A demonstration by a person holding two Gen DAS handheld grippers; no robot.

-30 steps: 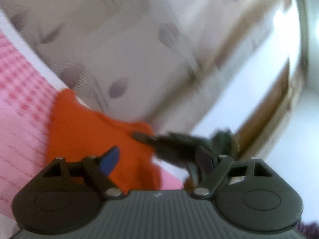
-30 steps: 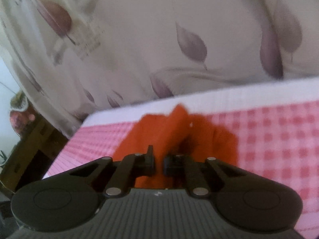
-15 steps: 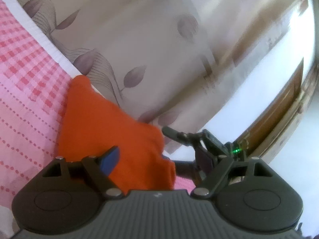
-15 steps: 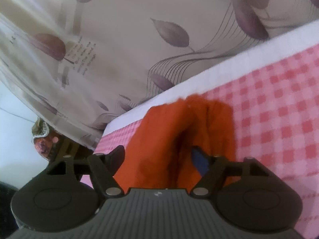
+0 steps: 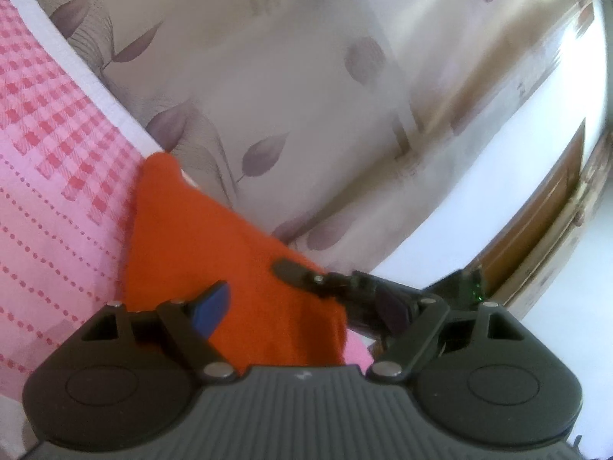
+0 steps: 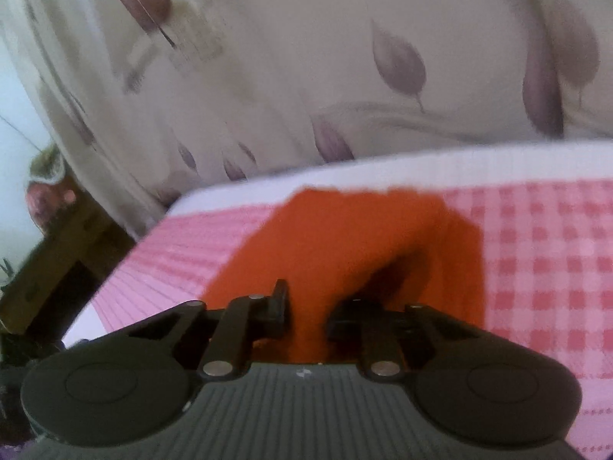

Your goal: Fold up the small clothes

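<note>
An orange garment [image 5: 230, 268] lies on the pink checked sheet [image 5: 49, 176] near its far white edge. My left gripper [image 5: 302, 306] is open just above the garment's near part, with nothing between its fingers. The right gripper's finger [image 5: 295, 272] shows on the garment's right edge in the left wrist view. In the right wrist view my right gripper [image 6: 308, 310] is shut on a raised fold of the orange garment [image 6: 345, 237], which rises in a ridge between its fingers.
A cream curtain with purple leaves [image 6: 345, 69] hangs right behind the bed's far edge. The sheet's white border [image 6: 421, 165] runs along that edge. Dark wooden furniture [image 6: 42, 268] stands off the left side. A wooden door frame [image 5: 536, 211] is at the right.
My right gripper was open half a second ago and has closed on the garment's fold. The left gripper has stayed open and shifted slightly over the cloth.
</note>
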